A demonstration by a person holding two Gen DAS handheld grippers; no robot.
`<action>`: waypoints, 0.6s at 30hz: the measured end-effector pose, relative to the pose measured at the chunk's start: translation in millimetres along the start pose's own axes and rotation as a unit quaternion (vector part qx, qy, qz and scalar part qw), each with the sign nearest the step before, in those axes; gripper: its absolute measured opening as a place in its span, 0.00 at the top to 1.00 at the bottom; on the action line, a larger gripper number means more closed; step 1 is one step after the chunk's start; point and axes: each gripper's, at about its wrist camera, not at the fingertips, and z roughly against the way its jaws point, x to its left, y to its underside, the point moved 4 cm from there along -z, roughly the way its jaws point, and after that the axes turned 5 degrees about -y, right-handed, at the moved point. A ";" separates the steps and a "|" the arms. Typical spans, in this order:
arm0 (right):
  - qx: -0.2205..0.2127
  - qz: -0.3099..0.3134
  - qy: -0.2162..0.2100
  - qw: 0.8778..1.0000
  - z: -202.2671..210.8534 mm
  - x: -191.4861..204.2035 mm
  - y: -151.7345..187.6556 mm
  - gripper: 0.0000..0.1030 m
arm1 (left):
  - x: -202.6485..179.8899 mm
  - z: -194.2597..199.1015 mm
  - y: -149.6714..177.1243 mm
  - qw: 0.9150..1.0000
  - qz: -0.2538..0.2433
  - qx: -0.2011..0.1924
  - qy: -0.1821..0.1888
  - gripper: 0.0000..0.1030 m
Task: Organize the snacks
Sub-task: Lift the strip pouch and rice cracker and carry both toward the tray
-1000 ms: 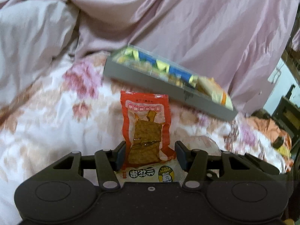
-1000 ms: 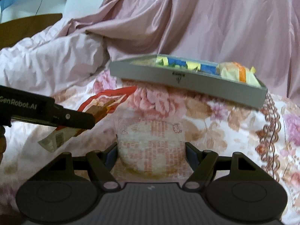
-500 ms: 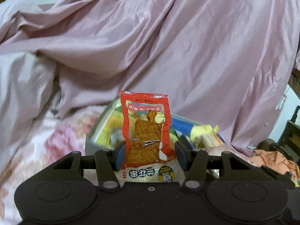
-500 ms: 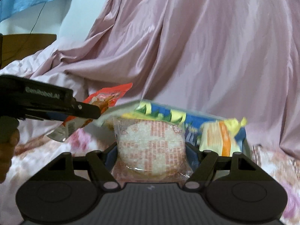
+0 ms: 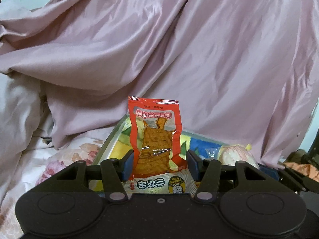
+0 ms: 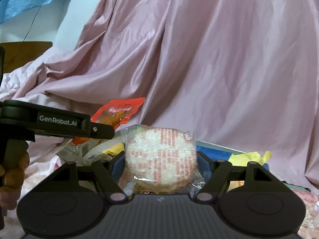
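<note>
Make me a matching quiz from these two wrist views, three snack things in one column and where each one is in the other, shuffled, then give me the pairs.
Things:
1. red plastic snack packet with a clear window
2. round pale rice cake in a clear printed wrapper
3. yellow crinkled wrapper

Places:
A. lying in the grey tray with other snacks
B. clamped in the left tongs
C. clamped in the right tongs

Pairs: 1-B, 2-C, 3-A
</note>
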 end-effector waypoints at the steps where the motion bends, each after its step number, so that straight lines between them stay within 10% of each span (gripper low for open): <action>1: 0.004 0.000 -0.001 1.000 -3.5 0.2 0.3 0.26 | 1.3 -2.0 2.2 1.000 -0.001 0.004 -0.004 0.45; 18: 0.048 0.007 -0.003 0.999 -34.1 7.1 15.6 0.26 | 11.8 -16.7 15.5 0.999 0.013 0.028 -0.013 0.44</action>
